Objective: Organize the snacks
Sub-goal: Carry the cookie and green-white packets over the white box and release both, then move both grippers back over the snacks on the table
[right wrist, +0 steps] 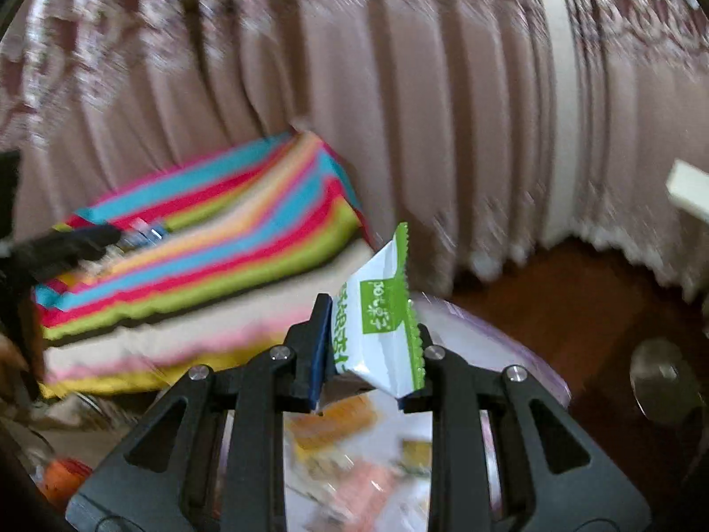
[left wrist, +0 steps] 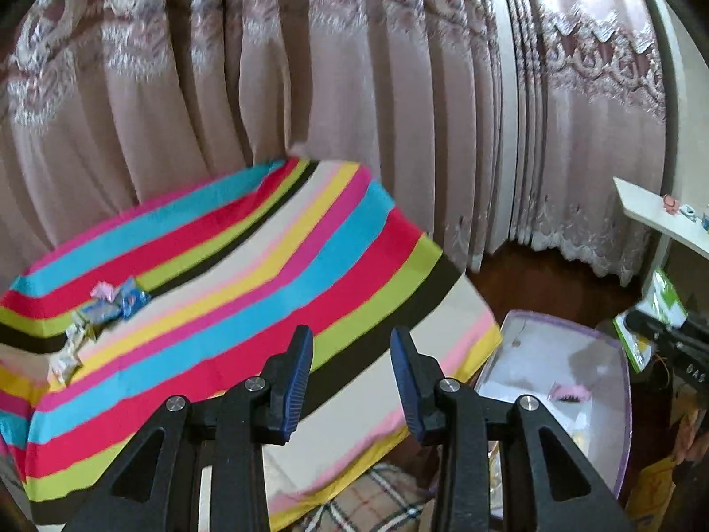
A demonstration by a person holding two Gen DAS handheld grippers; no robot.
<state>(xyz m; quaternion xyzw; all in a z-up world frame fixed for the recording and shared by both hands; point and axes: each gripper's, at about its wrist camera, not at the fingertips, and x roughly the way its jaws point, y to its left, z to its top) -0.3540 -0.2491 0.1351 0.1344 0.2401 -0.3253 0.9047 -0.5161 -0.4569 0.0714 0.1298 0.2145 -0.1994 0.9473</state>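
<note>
My right gripper (right wrist: 370, 323) is shut on a white and green snack packet (right wrist: 381, 319) and holds it above a clear purple-rimmed box (right wrist: 523, 354) that holds several snacks. The same packet (left wrist: 660, 306) and box (left wrist: 616, 354) show at the right of the left wrist view. My left gripper (left wrist: 350, 363) is open and empty above the striped table (left wrist: 266, 266). A small pile of wrapped snacks (left wrist: 106, 306) lies at the table's left; it shows blurred in the right wrist view (right wrist: 146, 232).
Pink patterned curtains (left wrist: 310, 66) hang behind the table. A white shelf (left wrist: 656, 213) with small items juts in at the right. Dark wooden floor (right wrist: 576, 301) lies beyond the box. A checked cloth (left wrist: 376, 501) lies below the table edge.
</note>
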